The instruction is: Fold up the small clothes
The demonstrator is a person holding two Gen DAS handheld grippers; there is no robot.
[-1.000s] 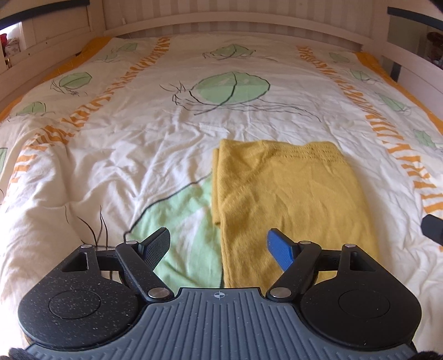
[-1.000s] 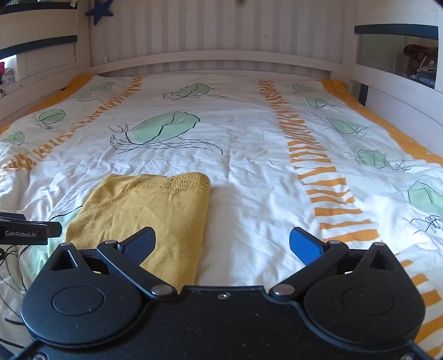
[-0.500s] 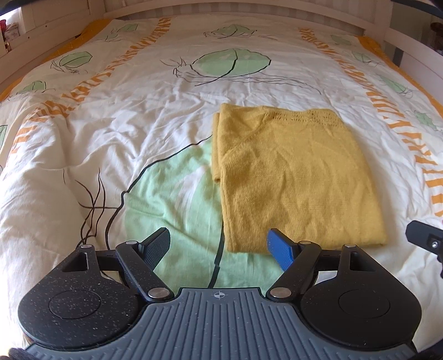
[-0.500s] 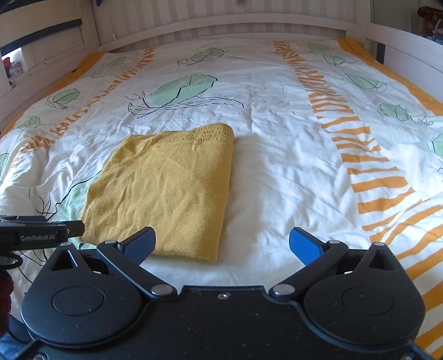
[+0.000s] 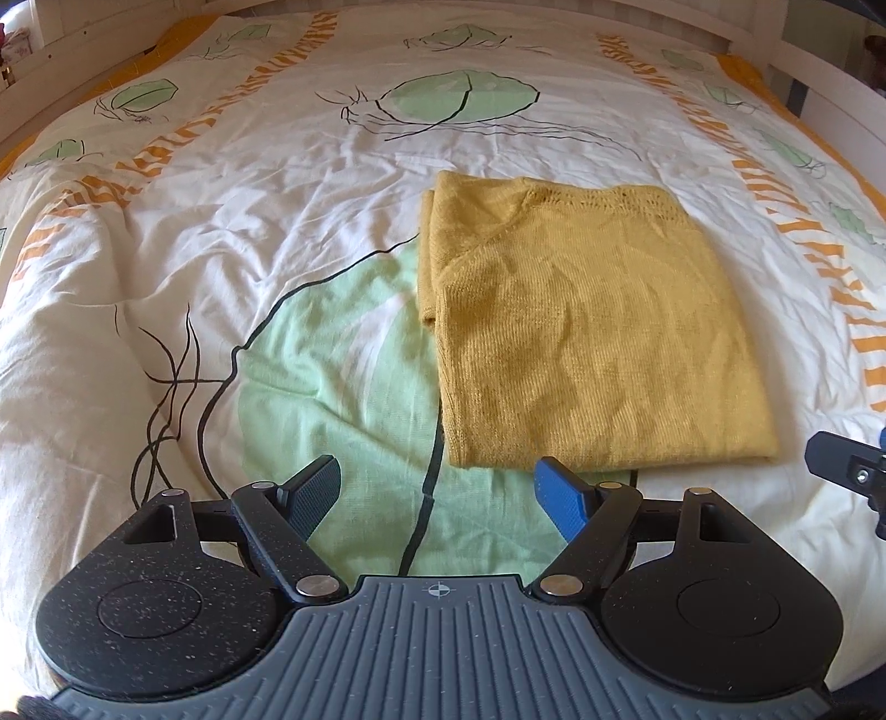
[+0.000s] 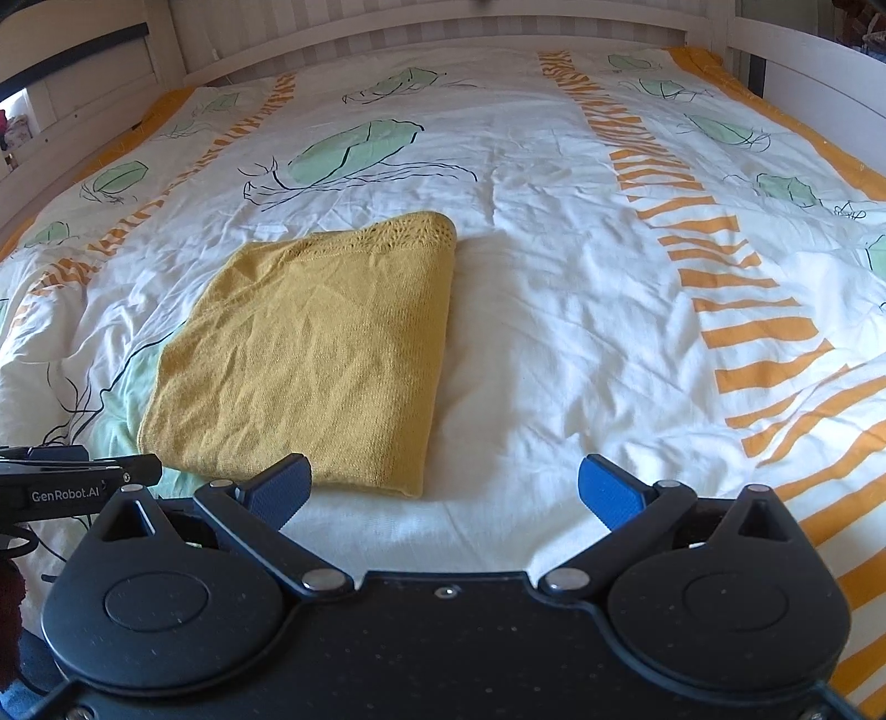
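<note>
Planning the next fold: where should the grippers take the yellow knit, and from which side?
Probably the two near corners of the knit, approached from the near hem. It lies flat, folded into a long rectangle, with the thin hem edge facing both grippers. The left gripper and right gripper are open, just short of that edge. The far end with the lace trim is bulkier and further off.

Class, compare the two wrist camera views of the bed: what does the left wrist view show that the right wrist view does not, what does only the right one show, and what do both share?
Only the left wrist view shows the large green leaf print spread out beside the garment, and the left gripper open above it.

Only the right wrist view shows the striped headboard, the open right gripper, and a "GenRobot.AI" label at the left edge.

Both show the folded yellow knit top lying flat on the patterned duvet, touched by neither gripper.
</note>
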